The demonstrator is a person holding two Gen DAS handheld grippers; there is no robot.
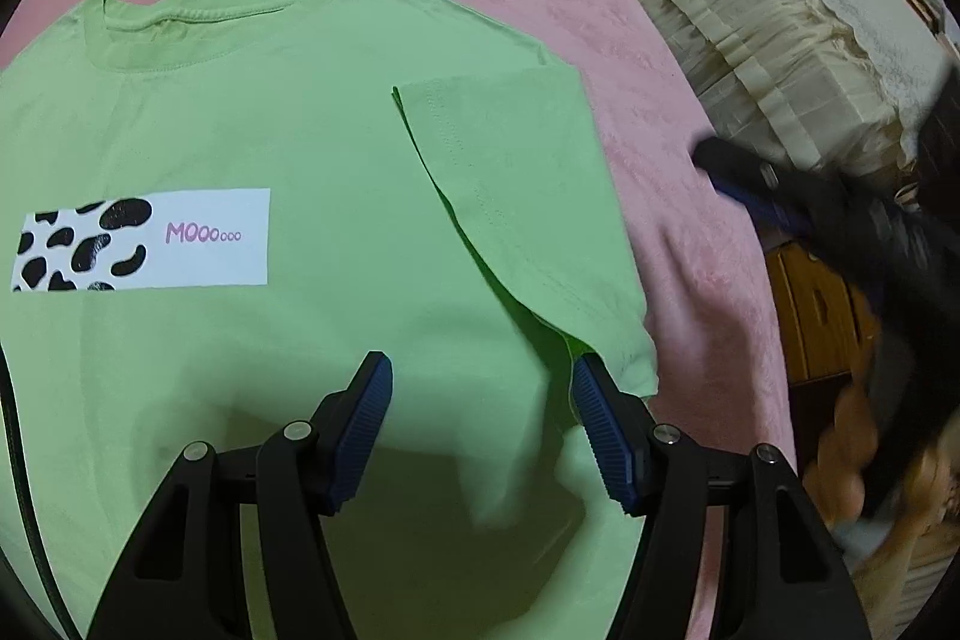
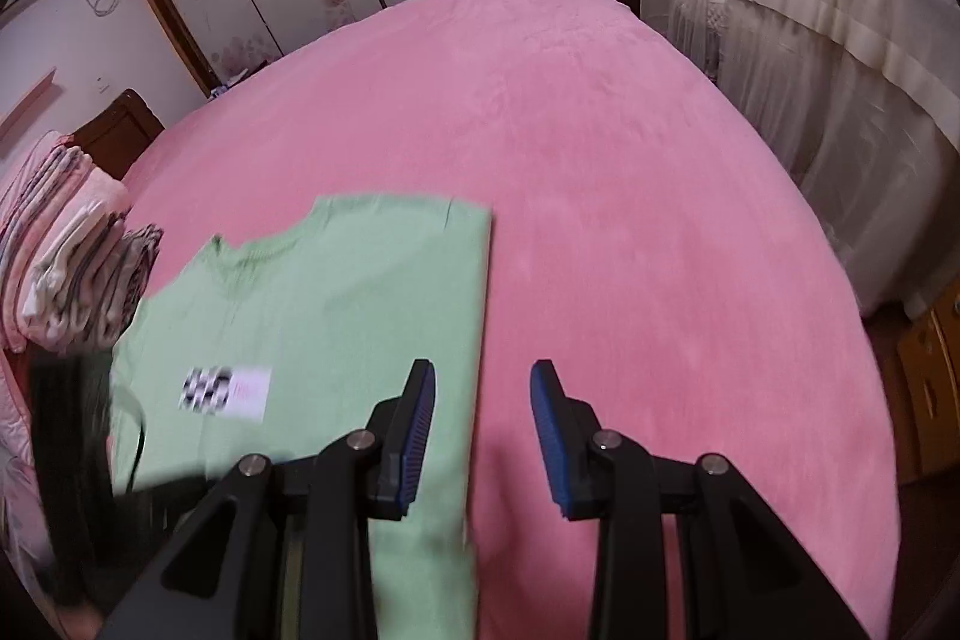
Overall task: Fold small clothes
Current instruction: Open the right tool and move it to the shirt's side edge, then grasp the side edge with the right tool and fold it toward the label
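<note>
Currently a green T-shirt [image 1: 288, 148] lies face up on a pink bed [image 2: 600, 160], one sleeve [image 1: 516, 196] already folded inward; the left claw [image 1: 480, 400] hovers released above its side hem; the right claw [image 2: 483, 406] hangs empty; a clean fold likely needs pinching that edge and carrying it straight across.
</note>
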